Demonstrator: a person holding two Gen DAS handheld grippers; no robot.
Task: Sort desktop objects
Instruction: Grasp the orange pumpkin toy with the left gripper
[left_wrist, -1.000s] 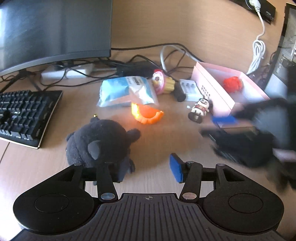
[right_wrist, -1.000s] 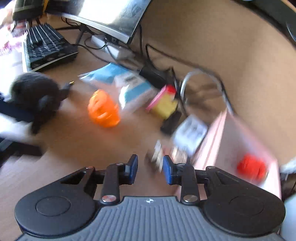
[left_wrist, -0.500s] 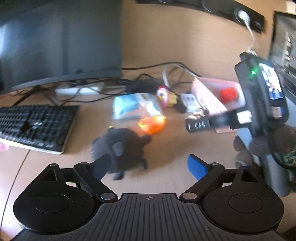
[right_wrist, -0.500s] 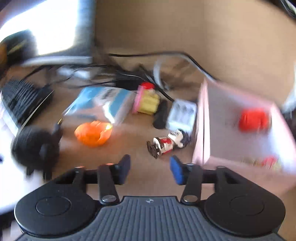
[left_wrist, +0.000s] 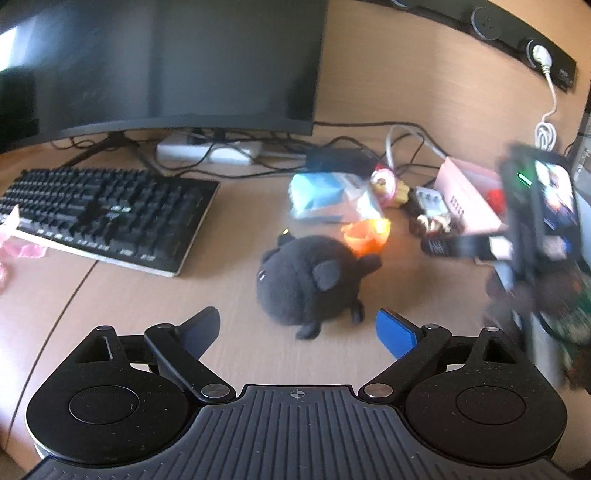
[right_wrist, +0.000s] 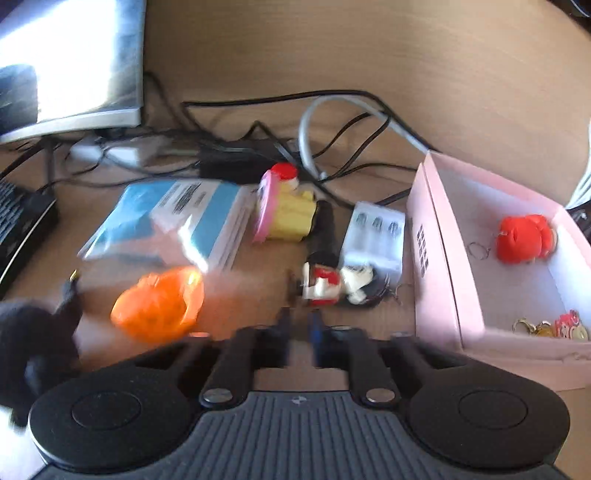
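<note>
A black plush toy (left_wrist: 314, 280) lies on the wooden desk just beyond my left gripper (left_wrist: 297, 326), which is open wide and touches nothing. My right gripper (right_wrist: 300, 325) is shut, with nothing seen between its blurred tips. Right in front of those tips lies a small red, white and black figure (right_wrist: 332, 284). An orange toy (right_wrist: 159, 302) rests to its left. To the right stands an open pink box (right_wrist: 436, 258) holding a red toy (right_wrist: 524, 240) and some keyring charms (right_wrist: 554, 326). In the left wrist view the right hand's device (left_wrist: 535, 229) is a blur beside the pink box (left_wrist: 469, 195).
A blue packet (right_wrist: 177, 218), a yellow and pink cupcake toy (right_wrist: 288, 210), a black cylinder (right_wrist: 325, 229) and a white battery case (right_wrist: 376, 236) lie behind the figure. Cables and a power strip run along the back. A keyboard (left_wrist: 103, 214) and monitor (left_wrist: 166, 62) fill the left.
My left jaws spread wide and the gripper drew back from the plush. My right gripper rolled level, widened, then shut, and came closer to the small figure.
</note>
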